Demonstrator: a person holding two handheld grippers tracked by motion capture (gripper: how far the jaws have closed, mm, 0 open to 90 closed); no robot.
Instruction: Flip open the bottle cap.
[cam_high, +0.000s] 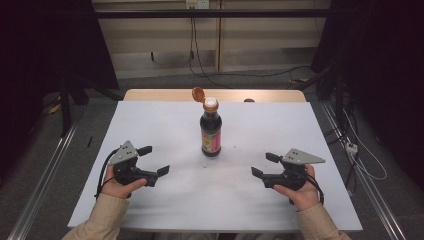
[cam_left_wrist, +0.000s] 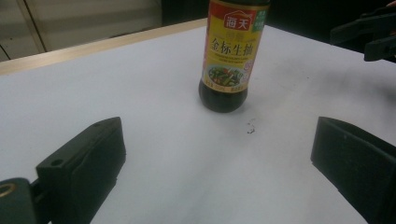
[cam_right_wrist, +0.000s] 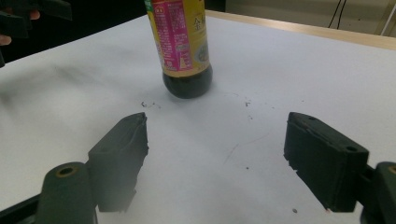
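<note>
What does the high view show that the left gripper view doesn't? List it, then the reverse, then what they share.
High view: the bottle top with its orange cap flipped open, plus the person's beige sleeves. Left gripper view: the yellow label close enough to make out its printed characters. Both: the bottle upright on the white sheet, untouched.

White-topped table (cam_high: 150, 130) with wooden far edge (cam_high: 165, 94); grey floor (cam_high: 160, 80) beyond; pale panelled wall (cam_high: 150, 35); black cables (cam_high: 240, 75) trailing across floor; dark curtains (cam_high: 45, 45) both sides; dim light.
</note>
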